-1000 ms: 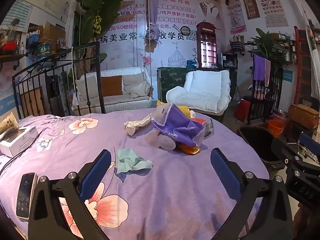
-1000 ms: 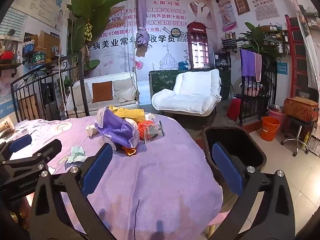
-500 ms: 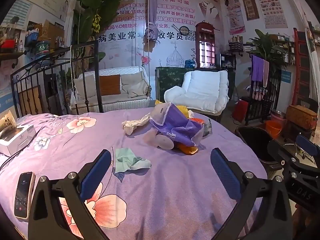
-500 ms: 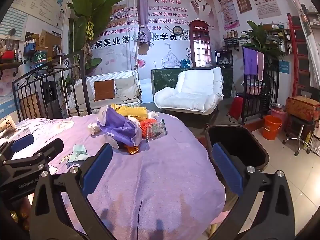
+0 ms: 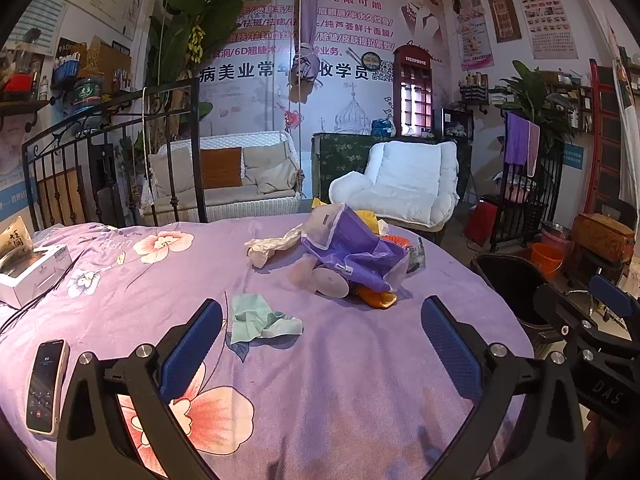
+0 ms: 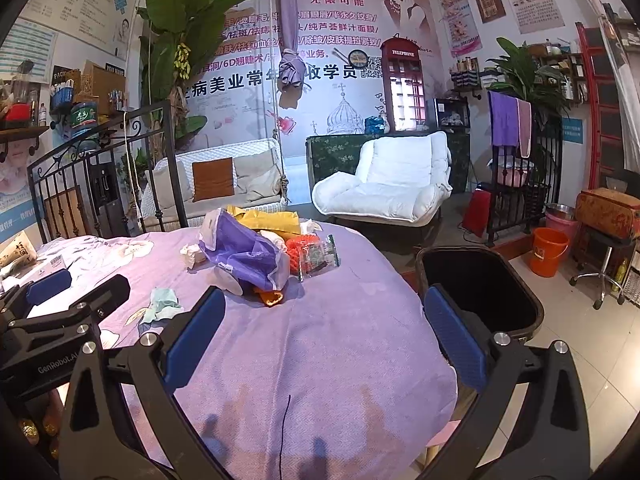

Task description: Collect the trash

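1. Trash pile [image 5: 352, 256] sits mid-bed toward the far right edge of the purple floral bedspread [image 5: 320, 380]: a crumpled purple bag [image 6: 244, 256] on top, a yellow packet [image 6: 272, 220] behind it, an orange net item [image 6: 296, 252] and a clear wrapper [image 6: 320, 256] on its right side, an orange scrap [image 5: 376, 298] at its near edge
2. A pale round lid-like piece [image 5: 330, 282] lies under the bag's near side, touching it
3. Crumpled whitish paper [image 5: 266, 246] lies just left of the bag
4. Crumpled teal tissue [image 5: 260, 320] lies apart from the pile, nearer and to the left, just beside the left gripper's inner left finger tip in the left wrist view
5. Left gripper [image 5: 320, 344]: jaws spread wide, nothing between the blue pads [image 5: 192, 348], hovering over the near part of the bed, aimed at the pile
6. Right gripper [image 6: 324, 336]: jaws spread wide too, empty, over the right part of the bed; its right finger overlaps the bin in view
7. Black trash bin [image 6: 480, 280] stands on the floor just off the bed's right edge, open top; can't tell what's inside
8. Phone [image 5: 46, 386] lies face up on the near left of the bed, white box [image 5: 32, 274] farther left, both well apart from the trash
9. Background: iron headboard [image 5: 120, 152] far left, white armchair [image 5: 404, 184] beyond the bed, orange bucket [image 6: 548, 250] on the floor to the far right
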`<state>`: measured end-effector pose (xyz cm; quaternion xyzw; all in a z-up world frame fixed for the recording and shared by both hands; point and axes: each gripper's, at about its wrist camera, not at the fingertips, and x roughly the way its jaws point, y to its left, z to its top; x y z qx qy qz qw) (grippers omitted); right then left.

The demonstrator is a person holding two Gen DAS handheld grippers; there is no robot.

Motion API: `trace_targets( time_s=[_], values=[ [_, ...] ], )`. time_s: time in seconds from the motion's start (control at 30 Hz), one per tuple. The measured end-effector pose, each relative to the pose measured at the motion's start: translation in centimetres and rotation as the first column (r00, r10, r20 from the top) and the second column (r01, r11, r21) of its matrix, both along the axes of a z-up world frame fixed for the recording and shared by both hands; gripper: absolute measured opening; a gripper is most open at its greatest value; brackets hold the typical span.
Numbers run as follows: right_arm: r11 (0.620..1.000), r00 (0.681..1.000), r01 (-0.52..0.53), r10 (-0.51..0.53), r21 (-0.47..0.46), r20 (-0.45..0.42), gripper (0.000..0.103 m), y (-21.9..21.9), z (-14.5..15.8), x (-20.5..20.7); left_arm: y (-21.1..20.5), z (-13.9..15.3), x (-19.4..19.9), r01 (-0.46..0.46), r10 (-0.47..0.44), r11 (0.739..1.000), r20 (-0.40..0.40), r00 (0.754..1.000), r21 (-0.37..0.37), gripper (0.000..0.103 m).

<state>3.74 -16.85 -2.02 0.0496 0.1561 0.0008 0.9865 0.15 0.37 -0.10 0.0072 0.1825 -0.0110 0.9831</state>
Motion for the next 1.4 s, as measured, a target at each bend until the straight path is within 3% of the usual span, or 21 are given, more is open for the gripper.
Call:
trace_targets(
  time_s=[1.4],
  values=[
    [1.000,1.000,-0.008,0.008,0.020,-0.018,0.099,-0.13,-0.22,-0.31,-0.17,-0.72,-0.01,0.012,-0.012,1.000,-0.014,1.000,-0.005,0.099]
  ],
)
